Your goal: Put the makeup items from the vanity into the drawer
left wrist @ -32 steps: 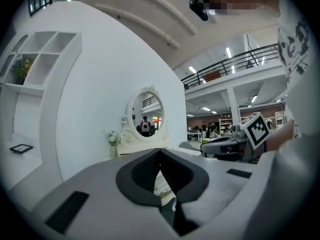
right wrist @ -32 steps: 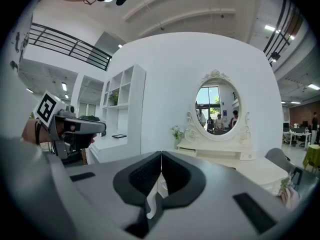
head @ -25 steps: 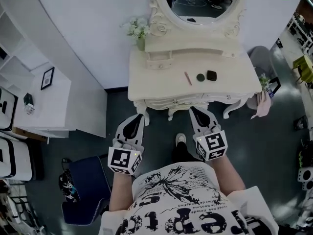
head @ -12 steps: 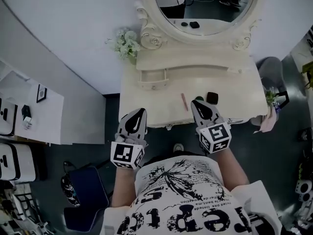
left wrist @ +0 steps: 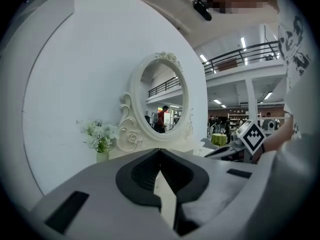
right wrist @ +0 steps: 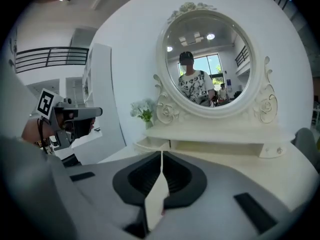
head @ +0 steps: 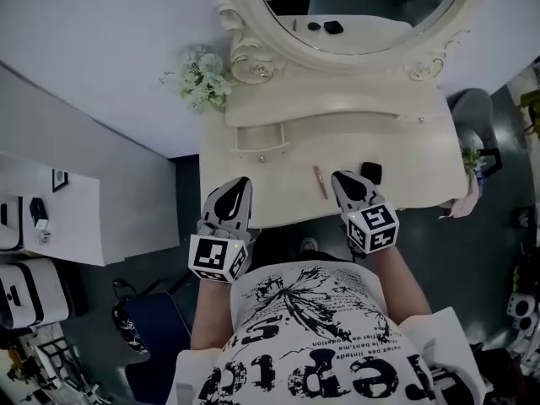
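A cream vanity (head: 413, 163) stands in front of me in the head view. On it lie a pink pencil (head: 321, 181) and a black square compact (head: 369, 173). A small drawer (head: 260, 139) under the back shelf at the left stands slightly pulled out; the right gripper view shows this drawer (right wrist: 152, 144) too. My right gripper (head: 344, 182) is shut and empty, its tip over the front of the top between pencil and compact. My left gripper (head: 240, 186) is shut and empty over the front left edge. A round dark item seen earlier is hidden.
An oval mirror (head: 354, 7) in a carved frame rises behind the vanity. A vase of white flowers (head: 201, 78) stands at its back left corner. A white shelf unit (head: 51, 218) is on the left, a dark chair (head: 143, 327) behind me, a grey stool (head: 477, 112) on the right.
Both grippers have come forward from in front of the vanity to over its front edge. The right one now covers the round dark item. Both stayed shut.
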`<state>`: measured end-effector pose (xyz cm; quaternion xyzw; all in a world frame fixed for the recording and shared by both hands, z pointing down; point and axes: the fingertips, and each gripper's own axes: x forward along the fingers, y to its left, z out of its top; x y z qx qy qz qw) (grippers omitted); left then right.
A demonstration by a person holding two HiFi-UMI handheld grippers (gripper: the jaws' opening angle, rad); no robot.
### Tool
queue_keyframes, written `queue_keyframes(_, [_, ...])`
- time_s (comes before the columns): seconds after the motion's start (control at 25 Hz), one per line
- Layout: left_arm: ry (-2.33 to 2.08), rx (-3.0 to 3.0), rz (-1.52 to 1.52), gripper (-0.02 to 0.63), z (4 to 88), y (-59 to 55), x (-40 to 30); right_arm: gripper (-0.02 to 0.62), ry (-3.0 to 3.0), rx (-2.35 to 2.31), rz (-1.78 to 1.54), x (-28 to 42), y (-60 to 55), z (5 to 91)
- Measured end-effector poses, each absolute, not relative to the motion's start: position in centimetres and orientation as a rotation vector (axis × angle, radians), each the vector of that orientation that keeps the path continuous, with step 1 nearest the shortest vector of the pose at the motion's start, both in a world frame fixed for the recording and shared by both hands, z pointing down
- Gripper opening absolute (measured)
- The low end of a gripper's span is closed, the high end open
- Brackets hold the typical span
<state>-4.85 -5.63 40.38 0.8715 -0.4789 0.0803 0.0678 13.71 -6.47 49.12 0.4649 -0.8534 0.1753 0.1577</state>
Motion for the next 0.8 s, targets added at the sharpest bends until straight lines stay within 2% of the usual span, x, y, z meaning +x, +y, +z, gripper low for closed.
queue_keyframes(0.56, [-1.22,2.609,0.33,0.02,45.1,-12.0,-6.2,0.026,-2.003,1.246,0.773,13.3,-7.1,60.8])
queue_keyframes(0.72, [-1.206,2.596,0.343,0.02,46.3,-12.8,-6.6,0.088,-1.924,1.211,0.834,13.1,-7.0,63.3])
queue_keyframes(0.8, [-1.201,2.59,0.354,0.02,46.7,-12.8,-6.7,0.093,-1.887,1.191,0.845,13.2,-6.7,64.1])
